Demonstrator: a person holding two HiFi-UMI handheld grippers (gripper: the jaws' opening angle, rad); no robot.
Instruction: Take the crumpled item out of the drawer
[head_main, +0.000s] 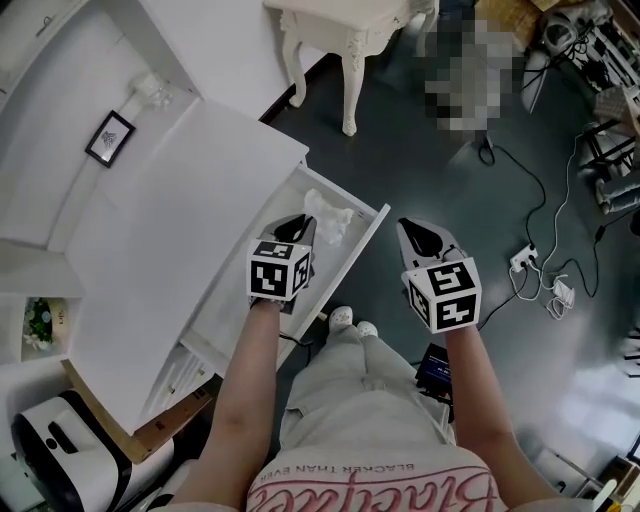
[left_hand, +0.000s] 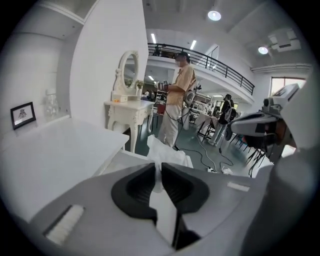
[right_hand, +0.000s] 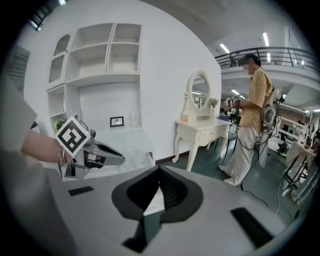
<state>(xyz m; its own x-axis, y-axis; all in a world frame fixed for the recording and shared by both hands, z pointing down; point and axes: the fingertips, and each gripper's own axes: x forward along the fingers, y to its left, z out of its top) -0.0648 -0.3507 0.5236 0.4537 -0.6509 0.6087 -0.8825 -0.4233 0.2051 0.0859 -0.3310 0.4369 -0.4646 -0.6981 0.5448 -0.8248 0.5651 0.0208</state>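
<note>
Left gripper view: left gripper (left_hand: 158, 166) fingers pinch crumpled item (left_hand: 167, 152); right gripper (right_hand: 160, 169) fingers closed, empty.

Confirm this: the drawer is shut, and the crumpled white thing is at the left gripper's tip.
Not quite: the drawer is open, as the head view shows. The crumpled white thing is at the left gripper's tip.

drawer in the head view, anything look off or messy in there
Only the crumpled white item stands out: a loose wad bunched in the far corner of the open drawer, amid otherwise tidy white furniture. The left gripper appears to pinch its edge between nearly closed jaws.
</note>
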